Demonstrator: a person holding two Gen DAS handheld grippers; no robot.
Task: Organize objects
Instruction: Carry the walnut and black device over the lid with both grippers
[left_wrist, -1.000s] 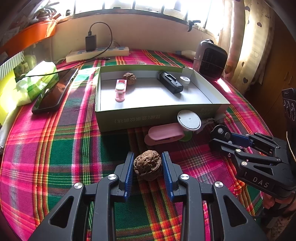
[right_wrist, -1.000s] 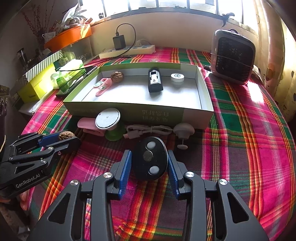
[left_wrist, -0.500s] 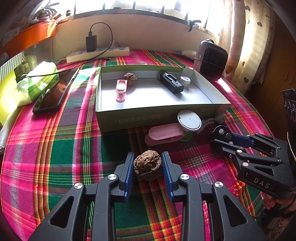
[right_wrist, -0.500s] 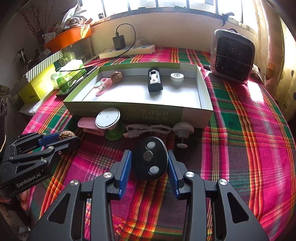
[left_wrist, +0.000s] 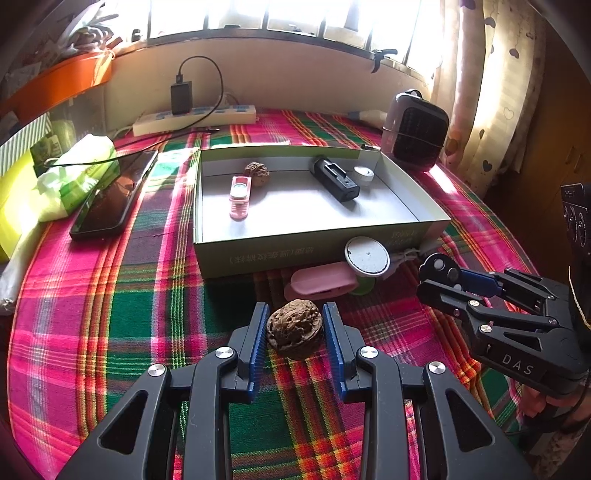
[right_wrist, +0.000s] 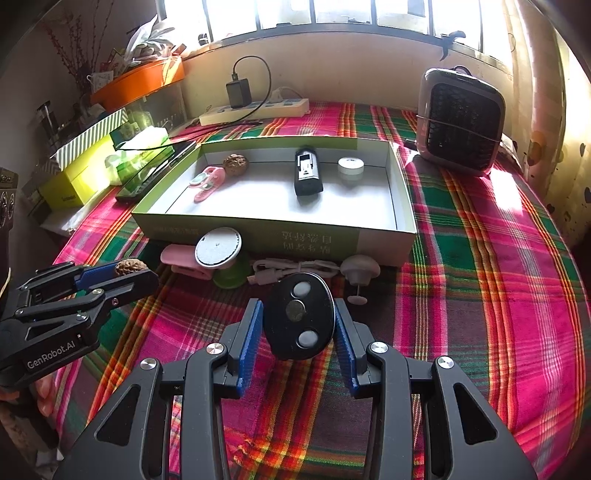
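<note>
My left gripper (left_wrist: 295, 332) clamps a walnut (left_wrist: 294, 328); my right gripper (right_wrist: 298, 328) clamps a black oval remote (right_wrist: 299, 320), both above plaid cloth (right_wrist: 480, 277).

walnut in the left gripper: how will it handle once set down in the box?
The walnut is rounded with a bumpy shell, so it will probably roll or rock on the box's smooth floor. The ridged shell likely gives the left gripper's ribbed pads decent purchase. It looks rigid and probably light; the low walls should stop any roll.
</note>
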